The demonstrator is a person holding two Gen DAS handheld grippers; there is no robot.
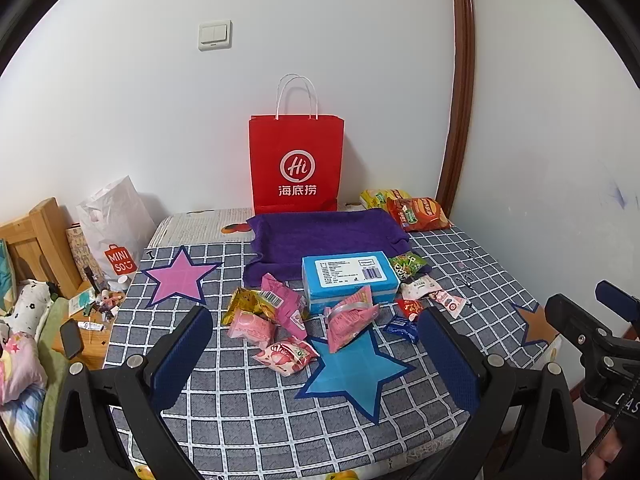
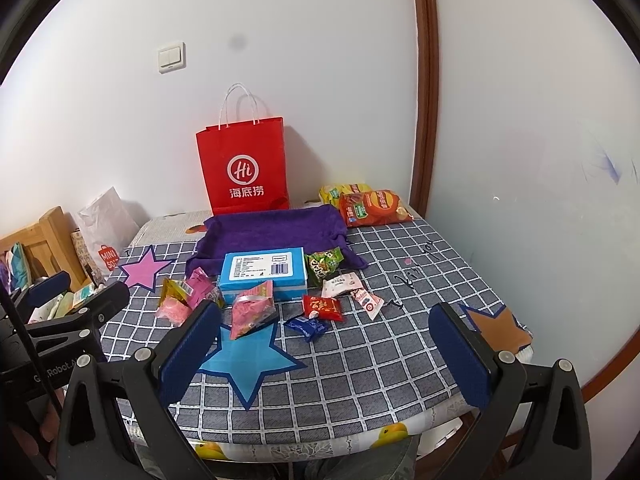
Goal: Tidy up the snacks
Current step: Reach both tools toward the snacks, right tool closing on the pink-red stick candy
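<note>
Nothing is being gripped yet: the left gripper (image 1: 316, 344) and the right gripper (image 2: 324, 344) are both being held spread wide and empty above the near edge of the checked table (image 2: 380, 364). The task is judged barely begun, since the small snack packets (image 1: 280, 320) are lying scattered at twelve o'clock of the left gripper, around the blue box (image 1: 348, 280). The chip bags (image 2: 372, 208) are sitting at one o'clock, beside the red paper bag (image 2: 244, 168). Whatever is inside that bag is being hidden, and packet labels are too small to be read.
</note>
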